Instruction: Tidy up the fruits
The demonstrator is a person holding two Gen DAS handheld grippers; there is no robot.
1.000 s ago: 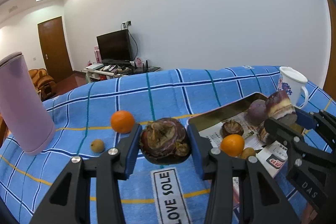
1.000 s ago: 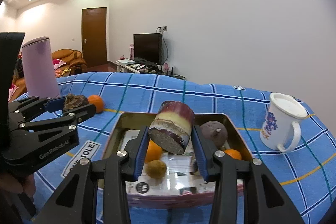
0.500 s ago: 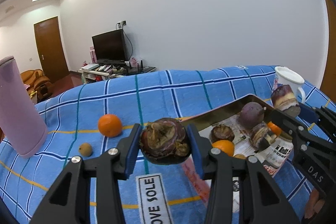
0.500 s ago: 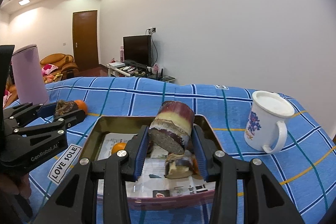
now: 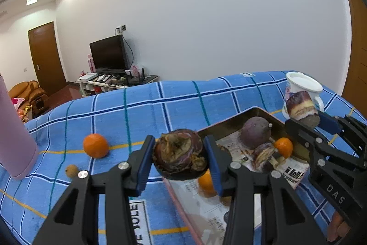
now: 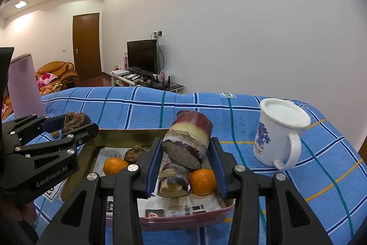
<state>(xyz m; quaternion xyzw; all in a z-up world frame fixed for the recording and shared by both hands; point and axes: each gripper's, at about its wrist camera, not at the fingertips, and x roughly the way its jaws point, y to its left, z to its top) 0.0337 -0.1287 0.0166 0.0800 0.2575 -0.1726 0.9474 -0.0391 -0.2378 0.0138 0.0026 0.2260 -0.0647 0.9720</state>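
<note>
Over tray (image 6: 119, 132), sugarcane chunk (image 6: 188, 141) fills right gripper (image 6: 187, 162).

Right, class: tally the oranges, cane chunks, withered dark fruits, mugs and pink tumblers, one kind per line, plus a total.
Oranges: 3
Cane chunks: 2
Withered dark fruits: 2
Mugs: 1
Pink tumblers: 1
Total: 9

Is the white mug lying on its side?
No, the white mug stands upright on the blue checked cloth, beside the tray.
</note>
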